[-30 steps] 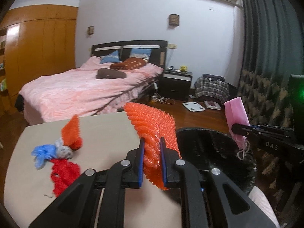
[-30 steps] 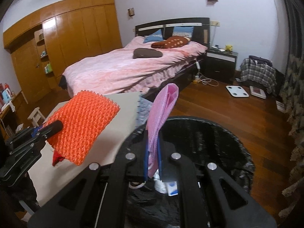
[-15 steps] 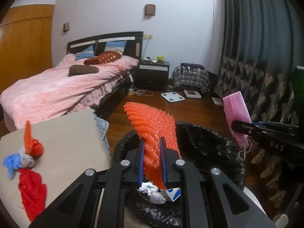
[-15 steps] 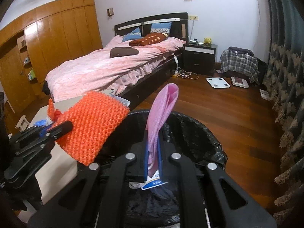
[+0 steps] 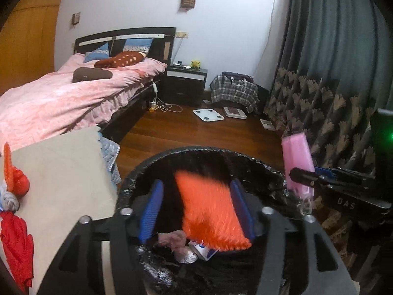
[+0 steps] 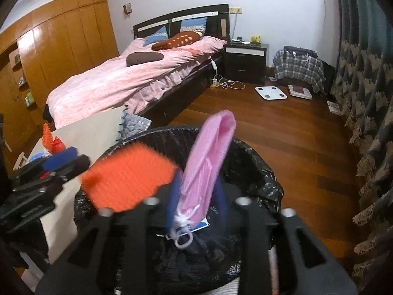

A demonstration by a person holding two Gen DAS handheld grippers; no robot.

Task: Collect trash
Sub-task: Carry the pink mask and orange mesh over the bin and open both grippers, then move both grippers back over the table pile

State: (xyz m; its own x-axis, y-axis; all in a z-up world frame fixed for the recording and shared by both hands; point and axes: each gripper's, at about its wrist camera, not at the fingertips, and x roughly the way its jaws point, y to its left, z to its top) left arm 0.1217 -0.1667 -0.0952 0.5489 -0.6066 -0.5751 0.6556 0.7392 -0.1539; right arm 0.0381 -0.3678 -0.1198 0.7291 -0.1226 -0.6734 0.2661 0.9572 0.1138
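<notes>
- The left gripper (image 5: pixel 196 209), low in the frame's centre, is opening its jaws; the blurred orange foam net (image 5: pixel 211 211) sits loose between the blue pads, over the black-lined trash bin (image 5: pixel 196 150).
- The right gripper (image 6: pixel 196 196) is opening too; the pink face mask (image 6: pixel 208 162) stands between its pads, leaning on the left one, above the bin.
- Red and orange scraps (image 5: pixel 14 221) lie on the table (image 5: pixel 63 172) at lower left.

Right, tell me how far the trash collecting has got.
Done: scraps already lie in the black-lined bin. In hand: both grippers' jaws are opening over it, the left dropping the orange mesh, the right the pink mask. Left: the red scraps on the table.
</notes>
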